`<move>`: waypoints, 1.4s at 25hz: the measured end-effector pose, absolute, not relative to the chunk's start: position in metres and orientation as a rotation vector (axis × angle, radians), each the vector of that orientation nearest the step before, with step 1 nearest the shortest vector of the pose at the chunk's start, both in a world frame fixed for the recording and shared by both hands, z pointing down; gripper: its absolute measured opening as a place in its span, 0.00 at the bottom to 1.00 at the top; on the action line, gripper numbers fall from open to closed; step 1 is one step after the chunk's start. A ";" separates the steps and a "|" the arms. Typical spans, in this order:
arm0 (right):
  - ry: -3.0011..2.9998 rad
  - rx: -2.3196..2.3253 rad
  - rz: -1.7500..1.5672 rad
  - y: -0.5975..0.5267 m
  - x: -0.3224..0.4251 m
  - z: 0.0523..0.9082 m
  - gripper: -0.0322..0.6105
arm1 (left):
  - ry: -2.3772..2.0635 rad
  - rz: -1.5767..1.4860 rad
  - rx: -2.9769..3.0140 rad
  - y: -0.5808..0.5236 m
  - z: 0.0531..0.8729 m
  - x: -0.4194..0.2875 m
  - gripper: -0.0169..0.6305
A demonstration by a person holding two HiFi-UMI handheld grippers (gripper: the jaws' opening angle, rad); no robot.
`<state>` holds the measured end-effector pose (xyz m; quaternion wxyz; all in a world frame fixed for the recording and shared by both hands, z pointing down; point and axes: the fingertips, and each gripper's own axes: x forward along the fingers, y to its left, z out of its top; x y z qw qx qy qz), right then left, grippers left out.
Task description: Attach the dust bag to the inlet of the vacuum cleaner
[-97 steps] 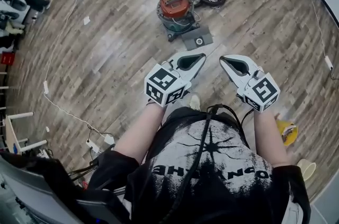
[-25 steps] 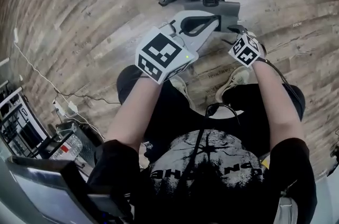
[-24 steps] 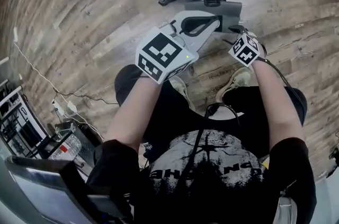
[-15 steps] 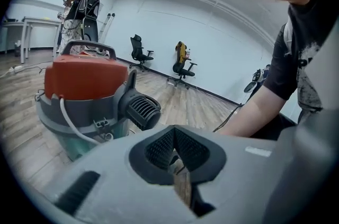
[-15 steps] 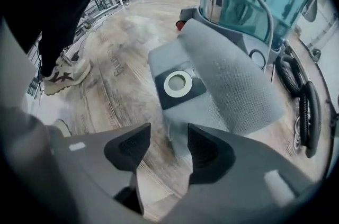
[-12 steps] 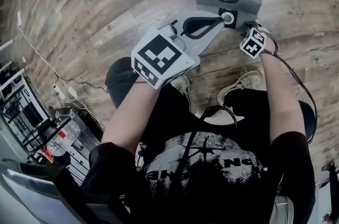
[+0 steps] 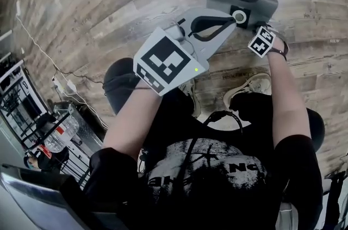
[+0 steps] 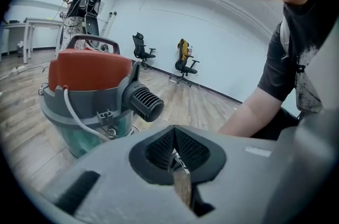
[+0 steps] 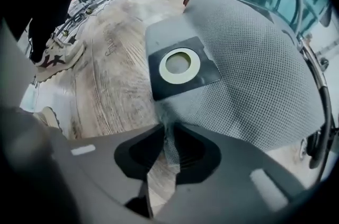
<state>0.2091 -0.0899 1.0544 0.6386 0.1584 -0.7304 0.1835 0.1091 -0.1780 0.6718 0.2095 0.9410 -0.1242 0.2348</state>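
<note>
The grey dust bag (image 9: 254, 59) lies flat on the wooden floor (image 9: 111, 74), directly in front of the vacuum cleaner (image 8: 87, 90). Its black collar (image 9: 159, 84), with a pale ring (image 9: 179, 63), faces up. In the head view the cleaner's black ribbed inlet (image 8: 146, 103) juts out above the bag's far part.

Your right gripper (image 9: 168, 146) points straight down at the bag's near edge. Its jaws have just been closing, and they now pinch a raised fold of the mesh fabric between the pads.

Your left gripper (image 8: 175, 154) hangs just beside it, aimed towards the inlet. Its fingers are pressed together with nothing between them.

One of your shoes (image 9: 53, 61) stands on the floor near the bag.
</note>
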 end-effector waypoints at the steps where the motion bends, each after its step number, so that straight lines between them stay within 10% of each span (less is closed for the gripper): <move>1: -1.667 0.363 0.416 -0.089 0.210 1.054 0.14 | -0.346 0.656 2.620 -0.177 0.672 0.109 0.03; 23: -1.893 0.192 0.332 -0.116 0.203 0.892 0.06 | -0.153 0.842 2.694 -0.159 0.698 0.104 0.04; 25: -1.936 0.211 0.359 -0.124 0.204 0.870 0.06 | -0.104 0.906 2.695 -0.153 0.708 0.105 0.20; 35: -2.154 0.251 0.481 -0.135 0.195 0.770 0.06 | -0.003 1.532 2.879 -0.149 0.772 0.090 0.34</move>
